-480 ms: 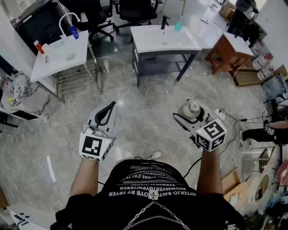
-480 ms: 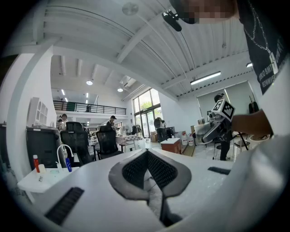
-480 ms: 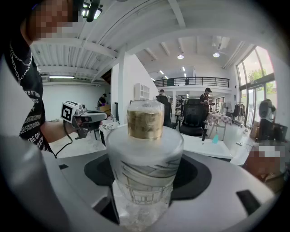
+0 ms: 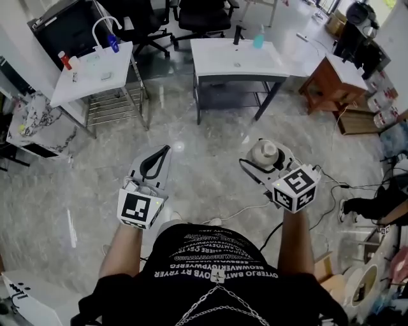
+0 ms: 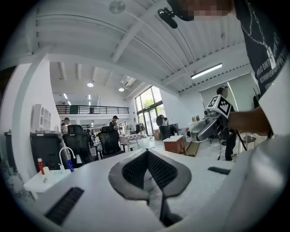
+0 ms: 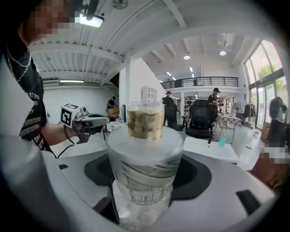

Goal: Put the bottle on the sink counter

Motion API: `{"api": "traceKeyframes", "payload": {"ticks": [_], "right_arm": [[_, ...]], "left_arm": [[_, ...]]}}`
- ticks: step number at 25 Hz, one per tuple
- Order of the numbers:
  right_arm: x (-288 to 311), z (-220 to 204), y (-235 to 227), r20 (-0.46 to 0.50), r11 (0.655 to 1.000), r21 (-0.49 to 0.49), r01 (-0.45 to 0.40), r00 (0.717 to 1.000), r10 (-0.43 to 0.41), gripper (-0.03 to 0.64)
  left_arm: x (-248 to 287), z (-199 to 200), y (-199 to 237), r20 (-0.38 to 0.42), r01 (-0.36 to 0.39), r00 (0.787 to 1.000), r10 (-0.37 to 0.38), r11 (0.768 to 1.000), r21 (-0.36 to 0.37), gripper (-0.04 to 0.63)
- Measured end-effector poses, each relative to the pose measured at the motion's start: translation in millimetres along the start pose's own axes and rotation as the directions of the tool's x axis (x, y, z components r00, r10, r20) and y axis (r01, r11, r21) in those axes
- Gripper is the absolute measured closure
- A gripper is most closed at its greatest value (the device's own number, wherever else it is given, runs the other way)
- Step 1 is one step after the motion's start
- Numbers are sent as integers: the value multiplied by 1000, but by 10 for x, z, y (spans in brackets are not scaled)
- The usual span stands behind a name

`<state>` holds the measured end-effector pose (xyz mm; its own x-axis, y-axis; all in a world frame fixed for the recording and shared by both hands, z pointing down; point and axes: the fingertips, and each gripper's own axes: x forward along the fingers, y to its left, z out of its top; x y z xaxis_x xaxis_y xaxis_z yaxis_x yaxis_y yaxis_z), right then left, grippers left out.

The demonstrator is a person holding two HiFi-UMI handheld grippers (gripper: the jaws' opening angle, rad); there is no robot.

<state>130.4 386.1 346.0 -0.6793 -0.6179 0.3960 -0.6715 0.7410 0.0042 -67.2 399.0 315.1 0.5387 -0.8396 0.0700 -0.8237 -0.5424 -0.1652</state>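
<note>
A frosted white bottle (image 6: pixel 145 163) with a gold neck and clear cap sits between the jaws of my right gripper (image 6: pixel 146 181), which is shut on its body. In the head view the bottle (image 4: pixel 264 153) shows from above, held over the floor by the right gripper (image 4: pixel 266 162). My left gripper (image 4: pixel 155 162) is held beside it at the left, shut and empty; its dark pads meet in the left gripper view (image 5: pixel 148 174). The white sink counter (image 4: pixel 217 60) with a basin stands ahead, across the floor. A teal bottle (image 4: pixel 258 38) stands on its far edge.
A second white sink stand (image 4: pixel 80 79) with a curved tap and small bottles is at the far left. A wooden cabinet (image 4: pixel 331 86) stands to the right of the counter. Black office chairs (image 4: pixel 204 13) are behind. Cables (image 4: pixel 242 210) trail over the marble floor.
The whole scene has slid a little in the head view: the sink counter and stands sit slightly lower and nearer. Both grippers hold as before.
</note>
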Motion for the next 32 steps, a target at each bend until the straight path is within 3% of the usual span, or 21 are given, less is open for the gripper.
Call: {"api": "traceKeyframes", "payload": {"ticks": [7, 12, 22, 32], "right_arm": [[-111, -43, -229, 5, 996, -37, -79, 997, 79, 284], [-64, -44, -397, 20, 995, -25, -95, 995, 95, 284], [581, 191, -709, 29, 994, -18, -105, 994, 106, 285], [1606, 688, -1234, 22, 999, 2, -49, 999, 49, 285]], "left_arm": [[162, -5, -337, -23, -47, 999, 47, 999, -10, 589], [270, -31, -413, -29, -42, 999, 42, 999, 31, 589], [779, -173, 155, -35, -32, 999, 33, 999, 14, 589], [1664, -274, 1259, -8, 31, 999, -30, 999, 14, 589]]}}
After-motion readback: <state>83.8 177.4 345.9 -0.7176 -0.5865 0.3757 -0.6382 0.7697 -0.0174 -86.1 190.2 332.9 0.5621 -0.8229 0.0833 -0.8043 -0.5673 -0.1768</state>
